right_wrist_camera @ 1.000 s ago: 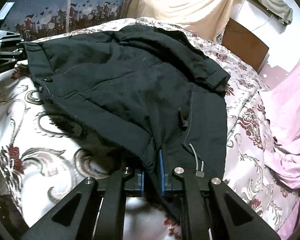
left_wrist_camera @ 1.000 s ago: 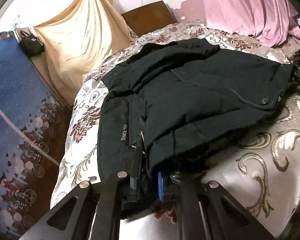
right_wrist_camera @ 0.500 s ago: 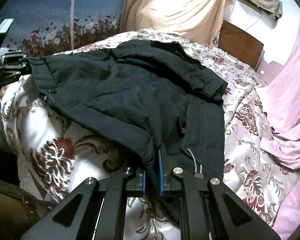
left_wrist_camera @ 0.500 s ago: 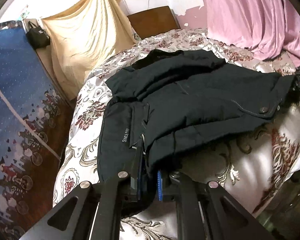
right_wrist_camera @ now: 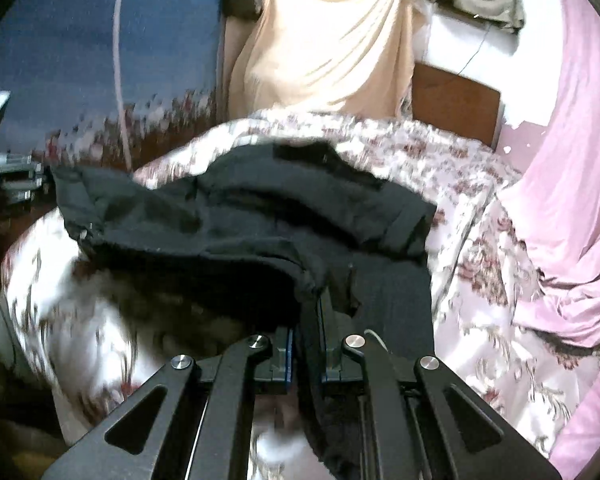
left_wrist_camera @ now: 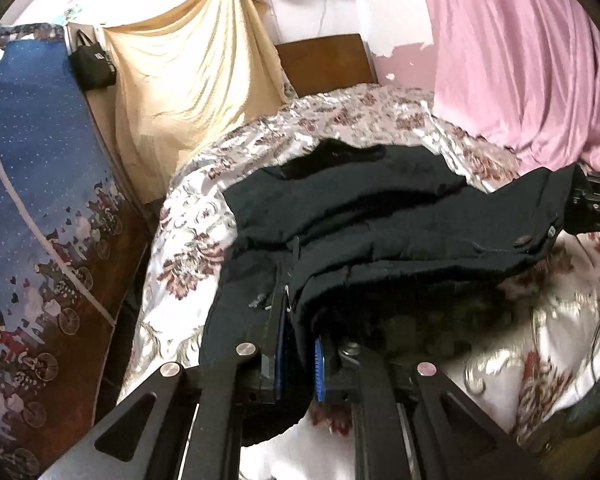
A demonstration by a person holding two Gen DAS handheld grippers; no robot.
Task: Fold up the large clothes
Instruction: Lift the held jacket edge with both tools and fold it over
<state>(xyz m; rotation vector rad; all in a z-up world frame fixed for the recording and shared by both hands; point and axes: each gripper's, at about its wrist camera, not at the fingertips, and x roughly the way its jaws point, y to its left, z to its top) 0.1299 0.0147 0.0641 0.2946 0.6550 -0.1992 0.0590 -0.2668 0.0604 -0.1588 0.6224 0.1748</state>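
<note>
Pink curtain (left_wrist_camera: 516, 52) crowds bedspread's (left_wrist_camera: 188, 248) far side, seemingly.

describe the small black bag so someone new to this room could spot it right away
Start at the cream curtain behind the bed. Just left of it, the black bag hangs beside the blue patterned cloth. It is the only small dark thing on the wall.
</note>
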